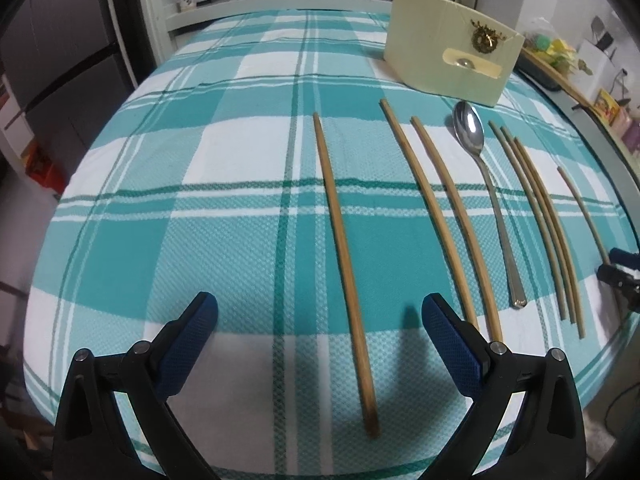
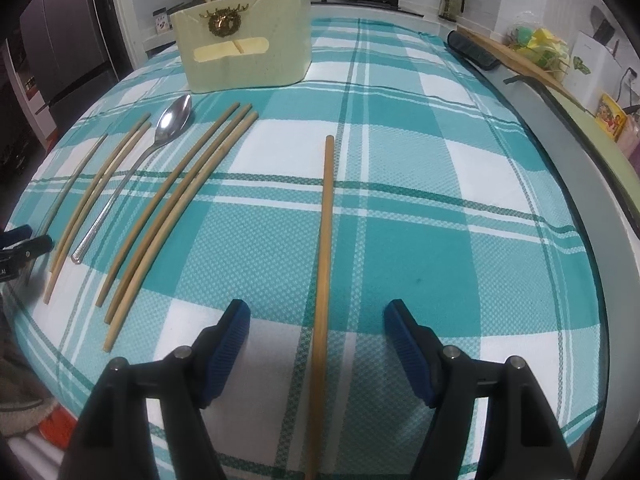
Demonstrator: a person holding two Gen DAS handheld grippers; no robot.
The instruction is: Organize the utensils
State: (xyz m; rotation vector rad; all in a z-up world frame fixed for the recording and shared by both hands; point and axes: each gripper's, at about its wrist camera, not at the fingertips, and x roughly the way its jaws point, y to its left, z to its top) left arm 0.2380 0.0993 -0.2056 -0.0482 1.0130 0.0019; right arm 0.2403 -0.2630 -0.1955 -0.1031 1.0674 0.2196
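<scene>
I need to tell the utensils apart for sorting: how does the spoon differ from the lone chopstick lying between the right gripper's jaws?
The spoon is shiny metal with a wide bowl; the lone chopstick is a plain wooden rod. The spoon lies among other chopsticks near the cream holder; the lone chopstick lies apart. Both rest flat on the checked cloth, pointing roughly toward the holder.

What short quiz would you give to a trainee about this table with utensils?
1. True or false: the spoon lies inside the cream holder.
2. How many chopsticks lie on the cloth?
3. The right tool is: A) shut on the spoon, B) open above a lone chopstick, C) out of view.

Key: 1 false, it lies on the cloth in front of the holder; 2 seven; 3 B.
</scene>
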